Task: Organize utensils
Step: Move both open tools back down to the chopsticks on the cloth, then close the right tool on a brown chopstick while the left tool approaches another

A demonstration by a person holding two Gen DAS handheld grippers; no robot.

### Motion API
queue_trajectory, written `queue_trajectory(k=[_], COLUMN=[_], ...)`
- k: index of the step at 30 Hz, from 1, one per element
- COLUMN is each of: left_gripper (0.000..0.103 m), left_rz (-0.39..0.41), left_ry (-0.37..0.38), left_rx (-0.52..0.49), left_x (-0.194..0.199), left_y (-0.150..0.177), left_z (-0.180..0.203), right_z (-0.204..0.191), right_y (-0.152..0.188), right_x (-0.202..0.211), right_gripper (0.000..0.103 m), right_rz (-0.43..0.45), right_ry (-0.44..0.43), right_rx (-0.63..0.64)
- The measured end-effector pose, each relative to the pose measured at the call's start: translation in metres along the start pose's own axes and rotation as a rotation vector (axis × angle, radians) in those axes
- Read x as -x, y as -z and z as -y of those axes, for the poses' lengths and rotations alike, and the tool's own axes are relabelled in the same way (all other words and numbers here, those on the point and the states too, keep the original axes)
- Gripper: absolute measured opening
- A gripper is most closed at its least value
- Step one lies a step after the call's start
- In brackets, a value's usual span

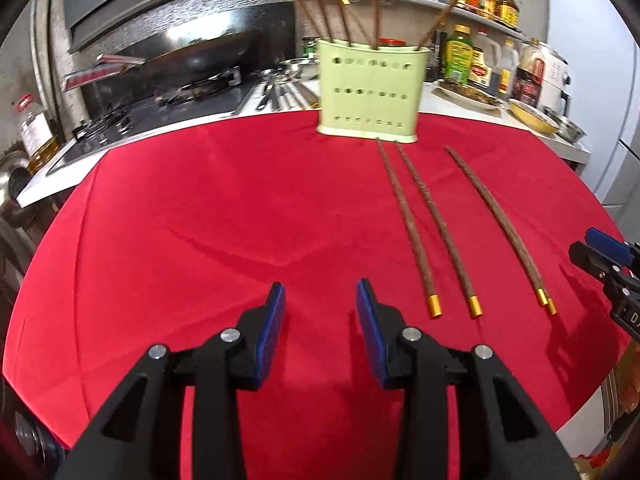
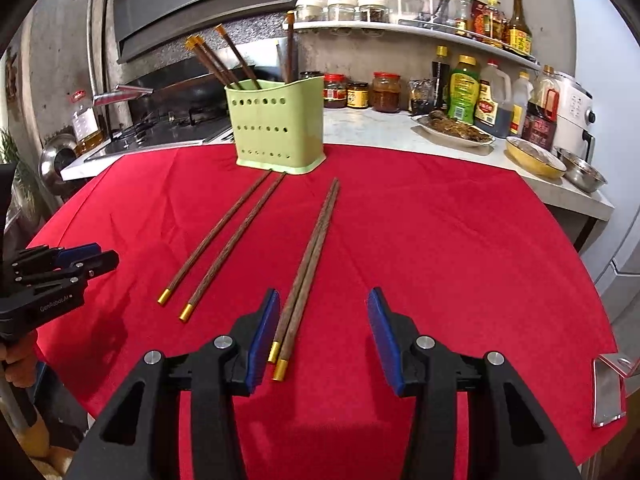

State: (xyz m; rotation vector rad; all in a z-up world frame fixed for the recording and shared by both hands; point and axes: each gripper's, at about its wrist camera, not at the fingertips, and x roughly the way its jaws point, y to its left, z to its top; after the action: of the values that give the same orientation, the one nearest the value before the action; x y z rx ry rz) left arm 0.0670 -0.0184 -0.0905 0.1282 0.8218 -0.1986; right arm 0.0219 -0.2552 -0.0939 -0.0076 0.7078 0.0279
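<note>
A green perforated holder (image 1: 368,92) (image 2: 276,128) stands at the far side of the red cloth with several brown chopsticks upright in it. More gold-capped chopsticks lie on the cloth: two apart (image 1: 404,220) (image 2: 216,236) and a touching pair (image 1: 496,220) (image 2: 312,256). My left gripper (image 1: 320,300) is open and empty, left of the loose chopsticks. My right gripper (image 2: 324,312) is open, with the pair's capped ends just inside its left finger (image 2: 264,336). Each gripper shows in the other's view, the right one (image 1: 608,264) and the left one (image 2: 80,260).
The red cloth (image 2: 440,260) covers a round table. Behind it runs a counter with a stove and wok (image 1: 192,60), sauce bottles and jars (image 2: 480,96), a plate of food (image 2: 452,128), a yellow bowl (image 2: 536,156) and a steel bowl (image 2: 584,172).
</note>
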Motion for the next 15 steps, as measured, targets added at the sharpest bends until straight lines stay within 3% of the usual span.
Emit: queue_trajectory(k=[4,10,15], left_gripper=[0.036,0.036,0.036], left_rz=[-0.019,-0.015,-0.019], left_ry=[-0.001,0.022,0.03], left_rx=[0.025,0.003,-0.012], left_x=[-0.001,-0.003,-0.006], left_y=[0.005,0.002,0.002], left_z=[-0.007,0.006,0.011], right_z=[-0.001,0.001,-0.001], right_y=[0.003,0.012,0.015], right_x=[-0.004,-0.009,-0.016], right_gripper=[0.044,0.023,0.021], right_rz=[-0.021,-0.061,-0.086], right_ry=[-0.008,-0.02,-0.053], right_rx=[0.011,0.003,-0.011])
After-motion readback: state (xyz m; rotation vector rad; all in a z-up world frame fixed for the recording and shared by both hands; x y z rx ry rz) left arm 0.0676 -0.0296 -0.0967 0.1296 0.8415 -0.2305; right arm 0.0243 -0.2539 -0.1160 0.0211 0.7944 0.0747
